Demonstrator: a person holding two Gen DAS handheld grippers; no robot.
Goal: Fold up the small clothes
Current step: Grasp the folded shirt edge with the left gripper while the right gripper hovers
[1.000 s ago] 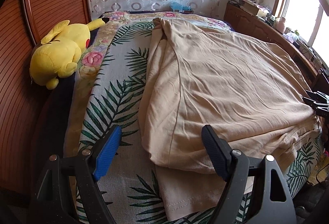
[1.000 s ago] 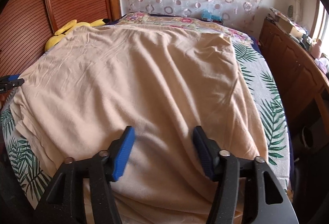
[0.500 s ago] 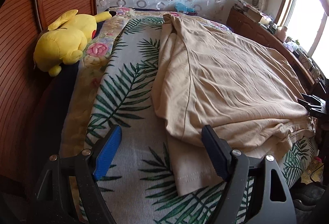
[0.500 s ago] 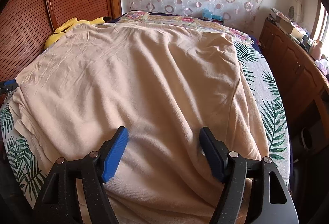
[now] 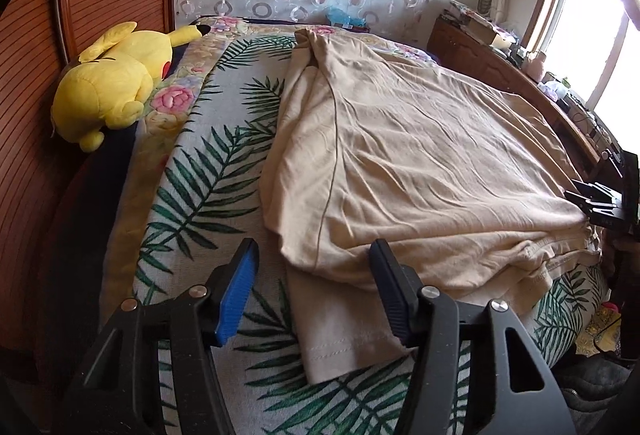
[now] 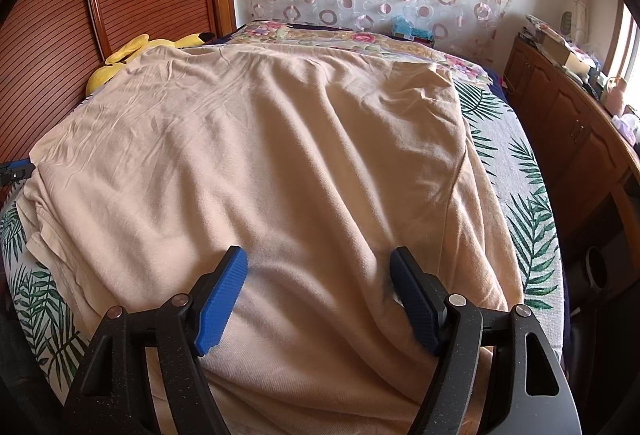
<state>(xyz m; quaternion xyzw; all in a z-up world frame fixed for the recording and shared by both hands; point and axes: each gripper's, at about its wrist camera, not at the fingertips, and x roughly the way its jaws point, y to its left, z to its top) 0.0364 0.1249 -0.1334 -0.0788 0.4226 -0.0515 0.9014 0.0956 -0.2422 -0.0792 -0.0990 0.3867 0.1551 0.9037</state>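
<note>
A beige T-shirt (image 5: 420,155) lies spread over the bed, partly folded, with one sleeve (image 5: 340,323) sticking out at the near edge. My left gripper (image 5: 314,251) hovers over that near corner. Its jaws are closing, the fabric lies flat beneath them, and the pads do not press on it. In the right wrist view the shirt (image 6: 280,155) fills the bed. My right gripper (image 6: 319,255) stands open above the cloth and grips nothing. Each gripper shows at the other view's edge: the right gripper (image 5: 600,203) and the left gripper (image 6: 14,171).
The bed cover (image 5: 224,155) has a palm-leaf print. A yellow plush toy (image 5: 112,75) lies at the far left beside a slatted wooden panel (image 5: 36,83). A wooden sideboard (image 6: 560,107) with clutter runs along the right under the window.
The left gripper's jaws have narrowed and its view has shifted, showing more bed cover left of the shirt. The right gripper's jaws have widened; the shirt lies as before.
</note>
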